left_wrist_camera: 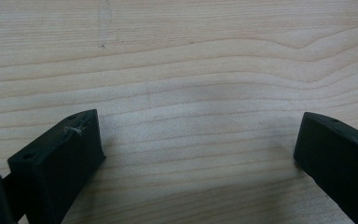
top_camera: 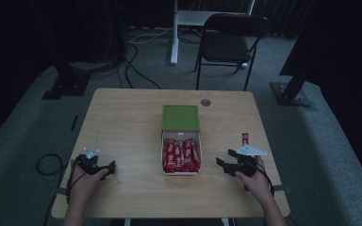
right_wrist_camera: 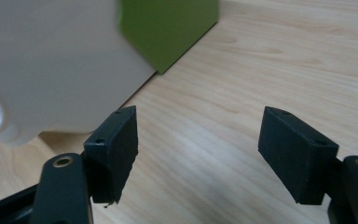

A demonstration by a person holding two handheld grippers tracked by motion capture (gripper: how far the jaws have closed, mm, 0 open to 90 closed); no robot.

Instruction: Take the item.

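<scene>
Seen from above: white box [top_camera: 181, 153] of red packets [top_camera: 181, 155] mid-bench, green lid [top_camera: 181, 117] flipped open behind for access, one stray packet [top_camera: 245, 139] far right, left tool [top_camera: 107, 168] and right tool [top_camera: 222, 164] flanking box, both gaping, empty.

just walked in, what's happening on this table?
A person sits at a wooden table with a two-jaw gripper in each hand. In the middle stands a white box packed with red packets, its green lid folded open on the far side. One more red packet lies loose beyond the right gripper. That gripper is open and empty, jaws pointed at the box's side. The left gripper rests open over bare wood. Nothing is held.
</scene>
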